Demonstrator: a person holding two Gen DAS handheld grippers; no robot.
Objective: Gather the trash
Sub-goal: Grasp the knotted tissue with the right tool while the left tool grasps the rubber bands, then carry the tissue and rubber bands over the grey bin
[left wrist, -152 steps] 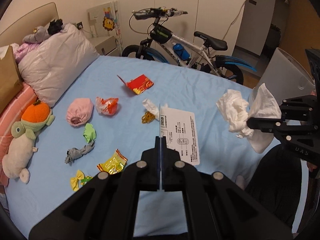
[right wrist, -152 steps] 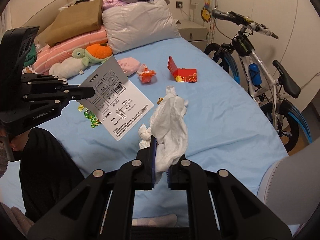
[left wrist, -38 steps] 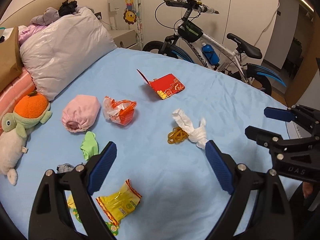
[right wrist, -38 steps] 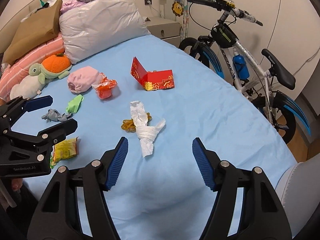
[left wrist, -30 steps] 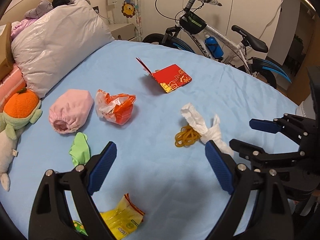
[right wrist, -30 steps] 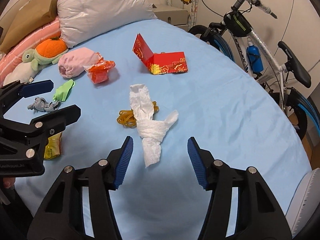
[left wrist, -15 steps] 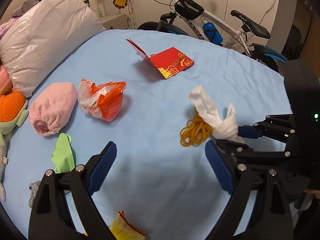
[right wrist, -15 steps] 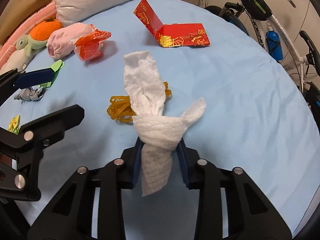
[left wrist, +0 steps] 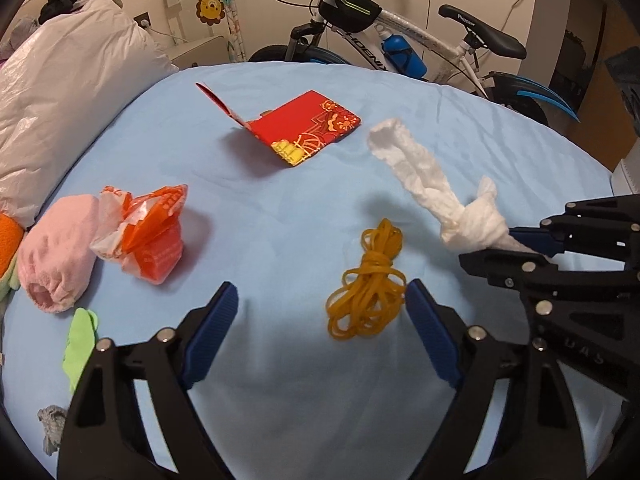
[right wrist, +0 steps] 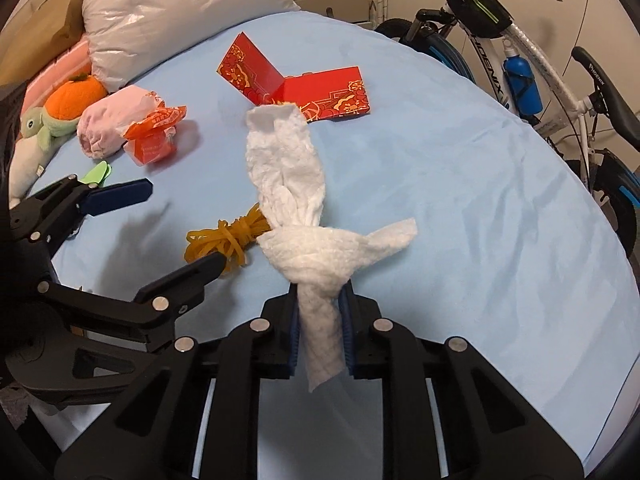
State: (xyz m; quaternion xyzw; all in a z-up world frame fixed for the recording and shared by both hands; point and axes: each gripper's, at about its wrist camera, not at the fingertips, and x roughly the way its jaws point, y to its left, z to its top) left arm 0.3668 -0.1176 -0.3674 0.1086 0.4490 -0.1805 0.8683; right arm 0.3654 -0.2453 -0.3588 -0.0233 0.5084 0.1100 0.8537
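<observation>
My right gripper [right wrist: 320, 320] is shut on a knotted white tissue [right wrist: 296, 208] and holds it just above the blue bed; the same tissue shows in the left wrist view [left wrist: 436, 196], with the right gripper [left wrist: 516, 246] at its end. My left gripper [left wrist: 320, 320] is open and empty, its jaws wide, hovering over a bundle of yellow rubber bands [left wrist: 368, 288], which also shows in the right wrist view [right wrist: 224, 240]. A red envelope [left wrist: 304, 128] and an orange wrapper [left wrist: 148, 232] lie further off.
A pink sock roll [left wrist: 56, 252], a green scrap [left wrist: 80, 348] and a grey scrap [left wrist: 52, 428] lie at the left. A white pillow [left wrist: 68, 92] and a stuffed turtle [right wrist: 60, 112] are at the bed's head. A bicycle [left wrist: 400, 44] stands beyond the bed.
My right gripper has closed on the white tissue and lifted it off the rubber bands. My left gripper has moved forward and down over the rubber bands, still open.
</observation>
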